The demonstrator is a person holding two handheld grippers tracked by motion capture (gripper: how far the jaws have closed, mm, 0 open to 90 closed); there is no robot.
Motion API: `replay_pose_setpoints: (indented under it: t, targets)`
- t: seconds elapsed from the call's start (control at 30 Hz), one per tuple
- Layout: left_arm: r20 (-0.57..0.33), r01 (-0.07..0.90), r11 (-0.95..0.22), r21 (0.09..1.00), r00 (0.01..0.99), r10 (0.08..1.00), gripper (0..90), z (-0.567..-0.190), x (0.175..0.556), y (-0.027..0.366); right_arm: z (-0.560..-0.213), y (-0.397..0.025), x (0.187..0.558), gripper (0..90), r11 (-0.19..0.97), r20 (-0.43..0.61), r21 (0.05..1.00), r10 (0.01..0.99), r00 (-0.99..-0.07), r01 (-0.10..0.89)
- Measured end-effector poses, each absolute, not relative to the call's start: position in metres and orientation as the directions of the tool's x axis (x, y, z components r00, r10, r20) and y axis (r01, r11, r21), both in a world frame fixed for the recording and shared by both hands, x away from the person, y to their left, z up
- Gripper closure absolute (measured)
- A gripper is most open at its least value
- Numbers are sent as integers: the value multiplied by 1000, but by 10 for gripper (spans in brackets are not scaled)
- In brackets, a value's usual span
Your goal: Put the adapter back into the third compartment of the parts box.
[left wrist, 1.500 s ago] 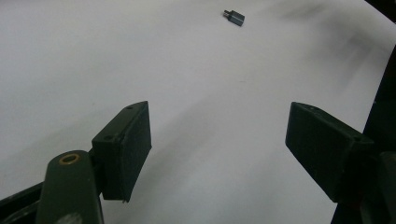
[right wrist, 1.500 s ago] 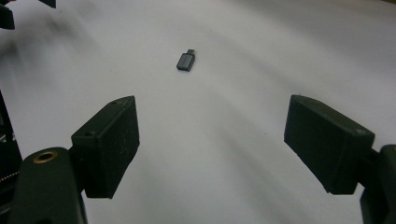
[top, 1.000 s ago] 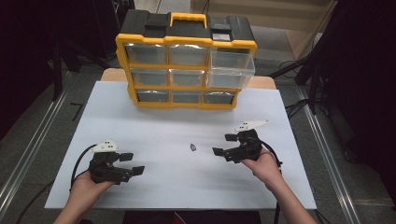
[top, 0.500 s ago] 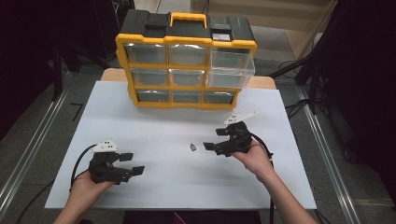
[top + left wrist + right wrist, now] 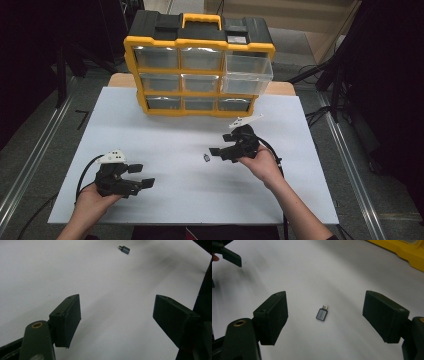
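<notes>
White tabletop (image 5: 165,140), yellow drawer cabinet (image 5: 199,65) at back; small grey adapter (image 5: 322,314) lies flat between the wide-open, empty right gripper (image 5: 329,320) jaws, so lower squarely and pinch its long sides; left gripper (image 5: 120,322) open, empty, well apart.

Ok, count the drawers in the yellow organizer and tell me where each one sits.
9, in three rows of three on the organizer. The top right drawer is pulled out; the other eight sit pushed in.
</notes>
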State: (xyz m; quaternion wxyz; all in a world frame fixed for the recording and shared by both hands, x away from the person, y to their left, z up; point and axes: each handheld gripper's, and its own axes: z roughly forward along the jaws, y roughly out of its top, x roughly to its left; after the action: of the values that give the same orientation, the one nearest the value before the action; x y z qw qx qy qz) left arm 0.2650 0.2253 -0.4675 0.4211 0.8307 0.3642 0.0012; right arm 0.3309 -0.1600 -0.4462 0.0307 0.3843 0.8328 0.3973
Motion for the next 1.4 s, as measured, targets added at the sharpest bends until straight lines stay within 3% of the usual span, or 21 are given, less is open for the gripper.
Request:
replay_pose_setpoints:
  t: [0.2, 0.77, 1.4]
  targets:
    - [-306, 602, -383, 700, 738, 601, 239, -468, 265, 225, -449, -151, 339, 185, 359, 275, 672, 692, -668, 648]
    - [-310, 600, -386, 701, 744, 592, 239, -467, 264, 224, -458, -133, 346, 185, 390, 253, 669, 681, -687, 633]
    - [-305, 596, -400, 696, 750, 587, 239, -466, 264, 224, -488, -128, 344, 244, 415, 260, 610, 700, -665, 675]
